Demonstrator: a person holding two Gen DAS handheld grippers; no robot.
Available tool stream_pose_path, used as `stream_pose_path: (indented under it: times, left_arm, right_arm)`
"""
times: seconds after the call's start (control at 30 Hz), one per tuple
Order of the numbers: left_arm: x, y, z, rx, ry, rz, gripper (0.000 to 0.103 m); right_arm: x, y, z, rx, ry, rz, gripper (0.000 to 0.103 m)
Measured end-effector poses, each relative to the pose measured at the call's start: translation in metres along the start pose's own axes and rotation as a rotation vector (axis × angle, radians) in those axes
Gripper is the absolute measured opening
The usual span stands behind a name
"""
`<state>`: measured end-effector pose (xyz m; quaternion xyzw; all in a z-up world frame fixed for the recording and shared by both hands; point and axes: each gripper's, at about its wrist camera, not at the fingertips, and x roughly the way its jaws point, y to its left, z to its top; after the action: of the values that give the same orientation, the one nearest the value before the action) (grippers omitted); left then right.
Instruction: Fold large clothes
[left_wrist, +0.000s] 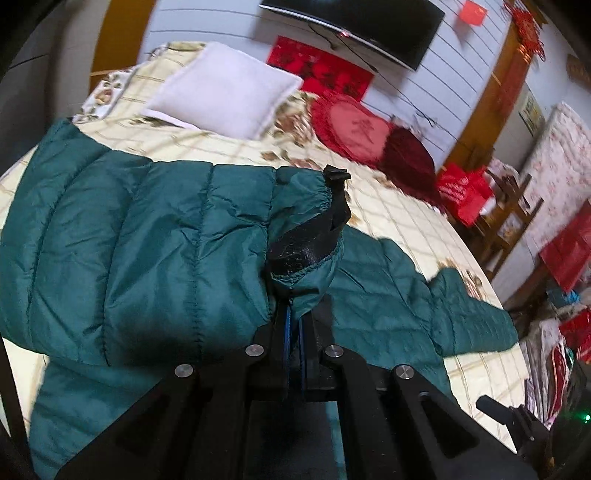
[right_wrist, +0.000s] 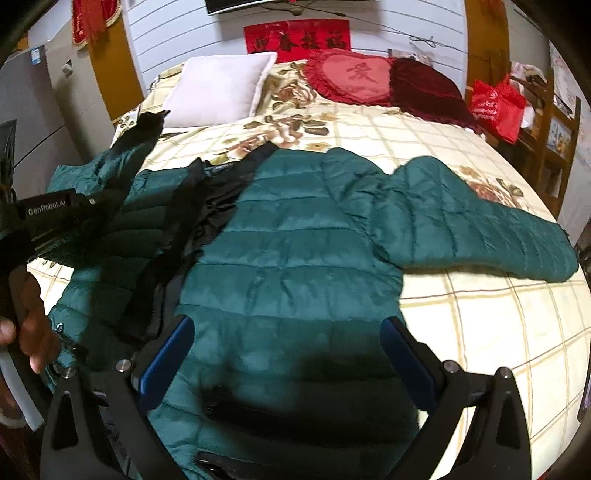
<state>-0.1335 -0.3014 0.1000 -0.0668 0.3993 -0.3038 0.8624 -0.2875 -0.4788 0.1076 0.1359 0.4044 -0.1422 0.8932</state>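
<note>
Left gripper (left_wrist: 295, 295) pinched on the green puffer jacket (right_wrist: 295, 251) sleeve cuff (left_wrist: 306, 221), sleeve lifted over the body on the bed (right_wrist: 461, 314); lay it flat across the chest, while right gripper (right_wrist: 288, 354), spread and empty, hovers over the hem.

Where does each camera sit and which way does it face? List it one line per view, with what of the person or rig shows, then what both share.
Left wrist: sits on the left gripper, facing down across the bed toward the white pillow; its jaws are shut on the green jacket's sleeve cuff.
Right wrist: sits on the right gripper, jaws open above the jacket's body; a hand holding the left gripper shows at left.
Shared: jacket, bed, white pillow, red heart cushion.
</note>
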Motion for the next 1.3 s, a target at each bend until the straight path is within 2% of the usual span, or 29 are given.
stream_pose_path:
  times: [0.23, 0.27, 0.33, 0.37, 0.43, 0.53, 0.57, 0.6, 0.73, 0.8, 0.97, 1.03, 1.1, 1.13, 1.17, 1.2, 1.23, 1.3]
  left_arm:
    - [0.022, -0.023, -0.017, 0.046, 0.071, -0.049, 0.013]
    - [0.026, -0.025, -0.020, 0.046, 0.090, -0.077, 0.017]
    - [0.032, -0.028, -0.025, 0.039, 0.136, -0.141, 0.031]
    - [0.031, -0.028, -0.026, 0.038, 0.148, -0.159, 0.042]
    - [0.023, -0.029, -0.028, 0.052, 0.156, -0.181, 0.045]
    - [-0.011, -0.020, -0.024, 0.082, 0.117, -0.194, 0.048]
    - [-0.021, -0.016, -0.022, 0.091, 0.100, -0.184, 0.051]
    - [-0.036, -0.009, -0.021, 0.106, 0.070, -0.138, 0.054]
    - [-0.075, 0.024, -0.017, 0.144, -0.051, 0.128, 0.055]
    - [-0.081, 0.045, -0.015, 0.134, -0.070, 0.223, 0.055]
    - [-0.075, 0.086, -0.008, 0.068, -0.058, 0.294, 0.055]
    - [-0.072, 0.097, -0.002, 0.039, -0.047, 0.289, 0.055]
    - [-0.072, 0.107, 0.001, 0.028, -0.063, 0.294, 0.055]
    - [-0.072, 0.109, 0.003, 0.023, -0.071, 0.301, 0.055]
    - [-0.072, 0.113, 0.004, 0.012, -0.079, 0.315, 0.055]
    - [-0.073, 0.117, 0.007, 0.001, -0.084, 0.325, 0.055]
    - [-0.076, 0.121, 0.009, -0.015, -0.091, 0.327, 0.055]
    - [-0.081, 0.128, 0.011, -0.039, -0.106, 0.333, 0.055]
  right_arm:
    - [0.005, -0.015, -0.004, 0.027, 0.014, -0.024, 0.102]
    - [0.006, -0.017, -0.004, 0.032, 0.017, -0.026, 0.102]
    - [0.009, -0.020, -0.004, 0.041, 0.025, -0.029, 0.102]
    - [0.010, -0.022, -0.004, 0.045, 0.029, -0.029, 0.102]
    - [0.013, -0.025, -0.002, 0.056, 0.035, -0.032, 0.102]
    - [0.015, -0.028, 0.004, 0.079, 0.030, -0.023, 0.102]
    - [0.015, -0.027, 0.008, 0.087, 0.024, -0.013, 0.102]
    - [0.016, -0.025, 0.013, 0.091, 0.016, 0.003, 0.102]
    - [0.034, -0.004, 0.036, 0.073, 0.009, 0.057, 0.102]
    - [0.058, 0.008, 0.049, 0.065, 0.042, 0.072, 0.102]
    - [0.111, 0.031, 0.070, 0.068, 0.107, 0.067, 0.101]
    - [0.127, 0.034, 0.073, 0.093, 0.126, 0.120, 0.087]
    - [0.134, 0.037, 0.076, 0.117, 0.119, 0.188, 0.052]
    - [0.134, 0.040, 0.077, 0.112, 0.108, 0.188, 0.046]
    - [0.132, 0.042, 0.079, 0.096, 0.089, 0.179, 0.034]
    - [0.126, 0.045, 0.082, 0.067, 0.055, 0.160, 0.018]
    - [0.120, 0.045, 0.085, 0.049, 0.027, 0.150, 0.013]
    - [0.104, 0.043, 0.093, 0.028, -0.038, 0.116, 0.012]
